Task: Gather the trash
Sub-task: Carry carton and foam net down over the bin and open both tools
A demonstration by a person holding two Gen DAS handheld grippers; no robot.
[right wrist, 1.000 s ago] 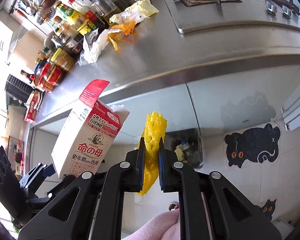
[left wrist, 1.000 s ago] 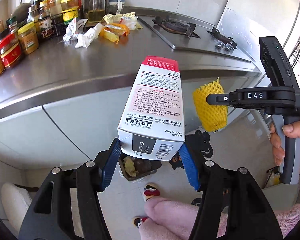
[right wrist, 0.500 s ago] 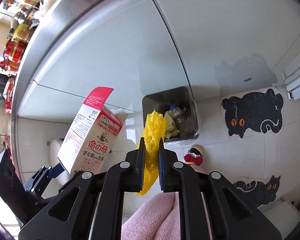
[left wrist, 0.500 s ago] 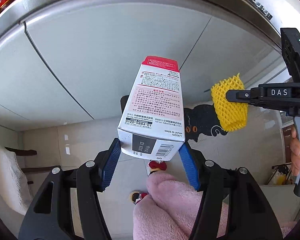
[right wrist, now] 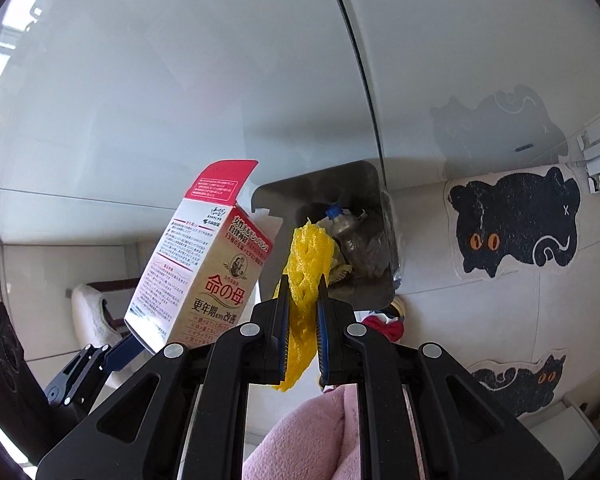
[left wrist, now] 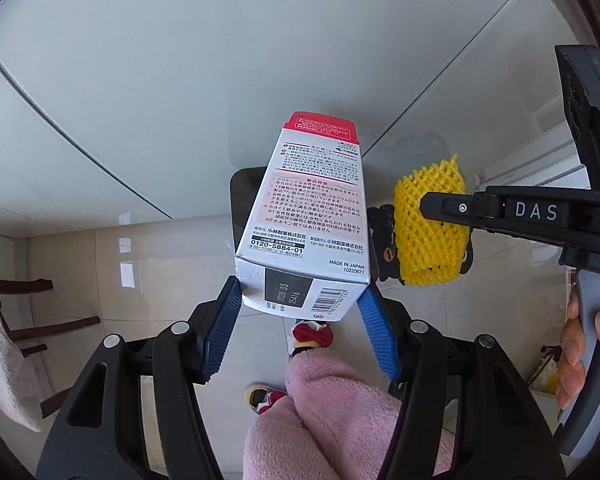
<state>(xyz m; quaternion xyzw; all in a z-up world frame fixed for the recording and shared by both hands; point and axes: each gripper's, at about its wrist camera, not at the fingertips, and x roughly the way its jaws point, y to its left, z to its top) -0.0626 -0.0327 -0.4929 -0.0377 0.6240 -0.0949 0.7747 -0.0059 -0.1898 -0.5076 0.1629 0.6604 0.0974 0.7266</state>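
Observation:
My left gripper (left wrist: pixel 298 300) is shut on a white carton with a red top flap (left wrist: pixel 308 216), gripped near its base and pointing down at the floor. The carton (right wrist: pixel 204 276) also shows at the left of the right wrist view. My right gripper (right wrist: pixel 303 300) is shut on a yellow foam net (right wrist: pixel 306 272), which in the left wrist view hangs as a yellow net (left wrist: pixel 430 224) to the right of the carton. Below both stands a dark trash bin (right wrist: pixel 360 240) against the cabinet, with a plastic bottle and wrappers inside. In the left wrist view the carton hides most of the bin (left wrist: pixel 244 192).
Pale cabinet doors (left wrist: pixel 180 80) fill the upper half of both views. Two black cat-shaped mats (right wrist: pixel 516 224) lie on the tiled floor to the right. A chair with a white cushion (left wrist: pixel 4 356) stands at the left. A pink sleeve or robe (left wrist: pixel 332 420) and slippered feet are below.
Both grippers have sunk from counter height to the cabinet fronts, carrying the carton and net. The countertop has left the view and the bin looks larger and closer.

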